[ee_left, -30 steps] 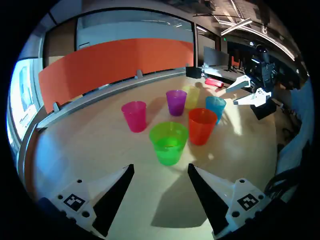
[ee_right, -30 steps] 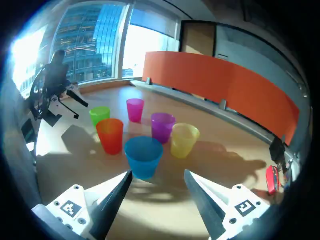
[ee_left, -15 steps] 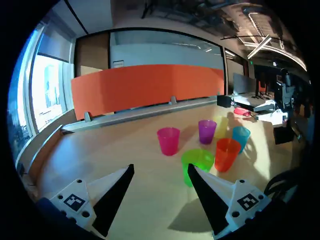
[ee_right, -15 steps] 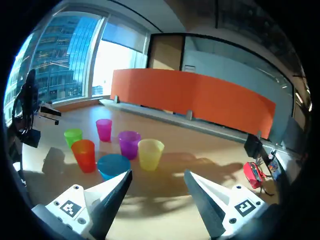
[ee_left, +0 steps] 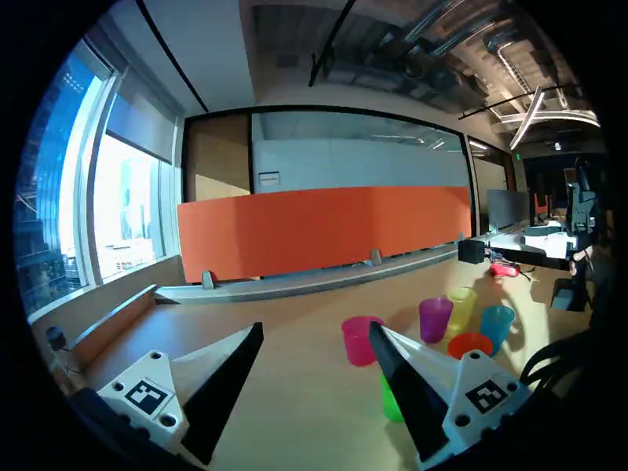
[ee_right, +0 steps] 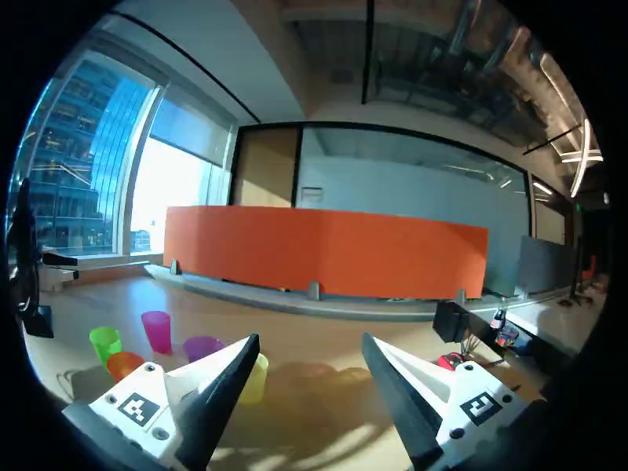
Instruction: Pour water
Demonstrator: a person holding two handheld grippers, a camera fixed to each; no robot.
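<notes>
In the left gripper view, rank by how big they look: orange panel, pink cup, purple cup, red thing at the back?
Largest: orange panel
pink cup
purple cup, nearly alike but farther, so unsure
red thing, smallest

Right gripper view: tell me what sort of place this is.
Most likely an open-plan office: a long wooden desk backed by an orange divider panel, tall windows facing high-rise buildings, and exposed ceiling pipes with strip lights.

Both tipped up since 1 s ago. In left gripper (ee_left: 314, 326) view, cups (ee_left: 436, 318) slid from centre to lower right, green cup (ee_left: 390, 400) now partly behind a finger. In right gripper (ee_right: 308, 337) view, cups went low left, purple cup (ee_right: 200, 347) & yellow cup (ee_right: 255, 381) partly behind a finger.
</notes>
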